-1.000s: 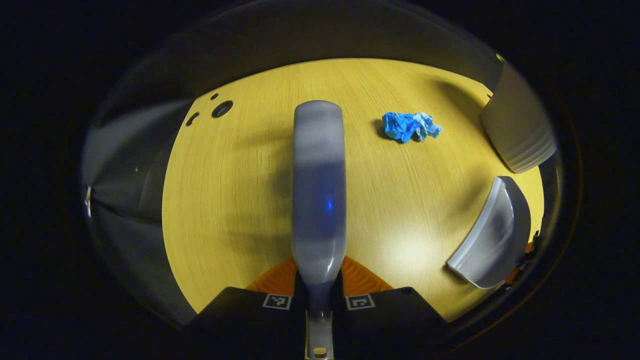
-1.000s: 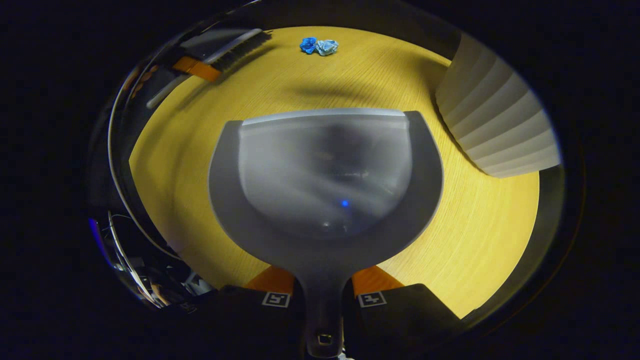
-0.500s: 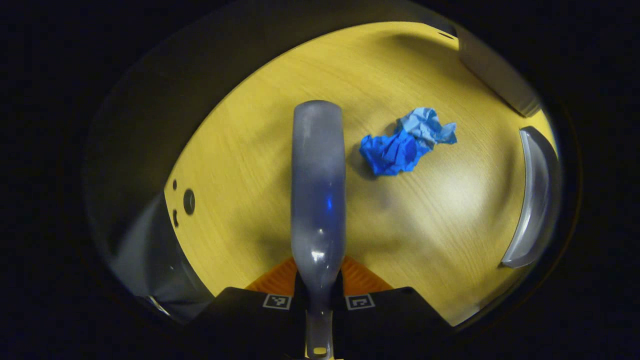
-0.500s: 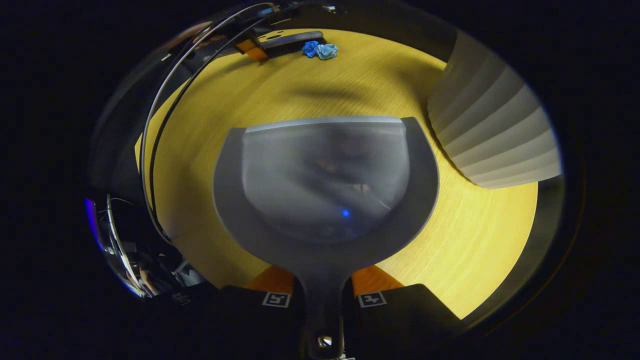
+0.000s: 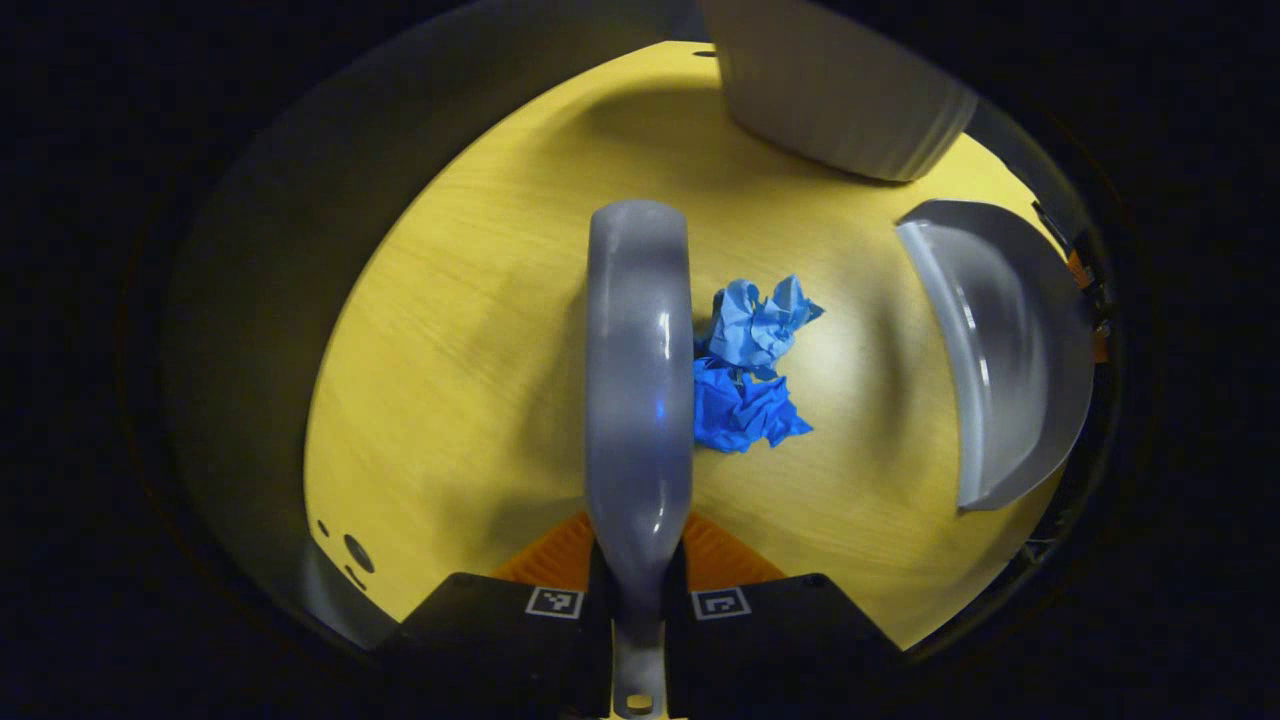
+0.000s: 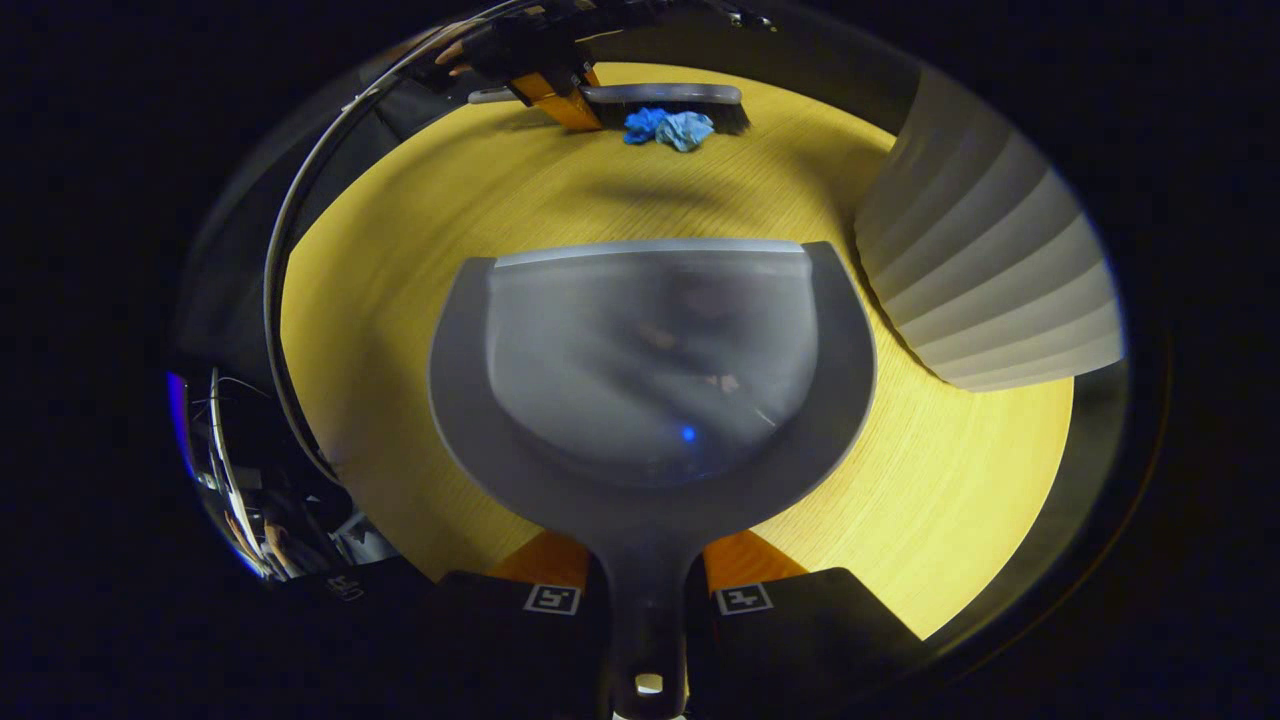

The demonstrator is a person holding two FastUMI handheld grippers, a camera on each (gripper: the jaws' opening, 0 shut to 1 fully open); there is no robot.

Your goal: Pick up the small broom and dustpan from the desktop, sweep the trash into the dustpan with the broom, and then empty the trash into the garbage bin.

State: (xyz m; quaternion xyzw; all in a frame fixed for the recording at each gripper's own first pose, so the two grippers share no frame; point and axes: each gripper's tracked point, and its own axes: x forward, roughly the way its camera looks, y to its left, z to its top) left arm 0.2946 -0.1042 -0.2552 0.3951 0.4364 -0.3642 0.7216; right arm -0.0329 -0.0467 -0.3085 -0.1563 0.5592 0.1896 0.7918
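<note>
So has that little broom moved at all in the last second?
Yes. In the right gripper view the broom has swung in from the far left of the desktop and now sits right behind the blue paper trash.

broom [image 5: 638,380]: glossy grey back, dark bristles seen in the right gripper view [image 6: 690,98]
dustpan [image 6: 650,380]: grey, darker rim and handle, paler scoop
trash [image 5: 748,365]: 2 crumpled wads, 1 deep blue, 1 light blue
tabletop [image 5: 460,340]: yellow wood grain, fine parallel lines
garbage bin [image 6: 985,270]: off-white, stepped horizontal ribs
markers [image 5: 554,601]: black-and-white square patterns
</note>
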